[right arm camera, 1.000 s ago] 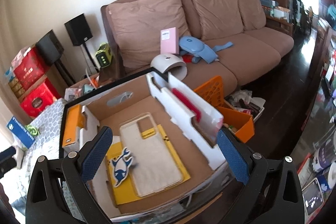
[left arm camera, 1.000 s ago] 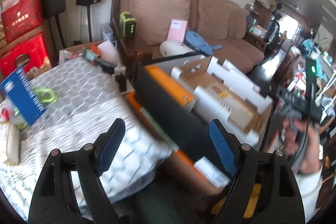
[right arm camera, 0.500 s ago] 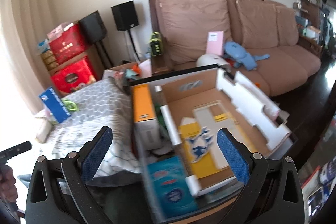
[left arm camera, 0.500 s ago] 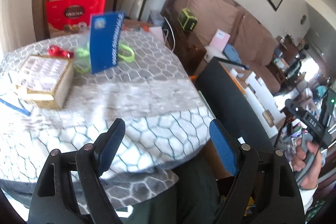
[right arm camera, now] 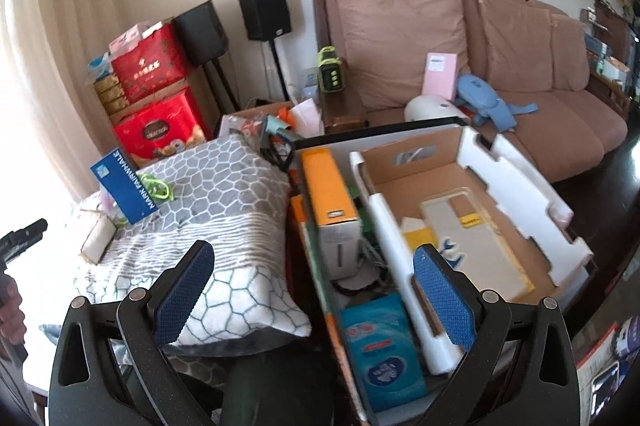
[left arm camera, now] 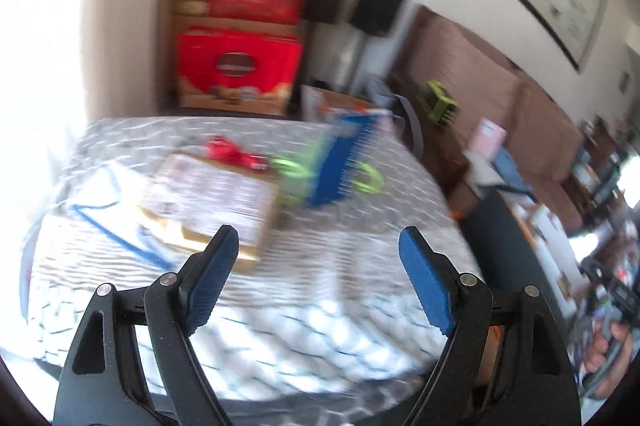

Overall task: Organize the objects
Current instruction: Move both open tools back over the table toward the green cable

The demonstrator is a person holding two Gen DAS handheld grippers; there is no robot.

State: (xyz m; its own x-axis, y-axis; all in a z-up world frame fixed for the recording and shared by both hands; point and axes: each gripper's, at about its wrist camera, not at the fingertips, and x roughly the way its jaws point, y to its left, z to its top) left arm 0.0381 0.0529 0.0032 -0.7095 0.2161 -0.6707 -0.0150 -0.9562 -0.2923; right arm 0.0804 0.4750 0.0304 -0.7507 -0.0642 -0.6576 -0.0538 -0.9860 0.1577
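Observation:
My left gripper (left arm camera: pixel 320 282) is open and empty, hanging over a table under a grey patterned cloth (left arm camera: pixel 340 266). Ahead of it lie a tan printed box (left arm camera: pixel 212 194), a red item (left arm camera: pixel 230 152), green rings (left arm camera: pixel 292 170) and an upright blue book (left arm camera: pixel 344 162); this view is blurred. My right gripper (right arm camera: pixel 316 290) is open and empty too, above the gap between the cloth (right arm camera: pixel 224 194) and a large cardboard box (right arm camera: pixel 440 194). That box holds an orange box (right arm camera: pixel 326 186), a blue packet (right arm camera: pixel 380 346), white foam (right arm camera: pixel 520 186) and a clear phone case (right arm camera: pixel 476 242). The blue book (right arm camera: pixel 126 186) stands on the cloth.
A brown sofa (right arm camera: pixel 520 46) with a pink box (right arm camera: pixel 440 74) and a blue toy (right arm camera: pixel 486 102) is behind. Red gift boxes (right arm camera: pixel 156 130) and black speakers (right arm camera: pixel 264 10) stand by the wall. A hand holding the other gripper shows at the left edge (right arm camera: pixel 10 290).
The left gripper has swung left, away from the cardboard box and over the clothed table, rolling as it went. The right gripper has also swung left, bringing the table and the box's left side into view.

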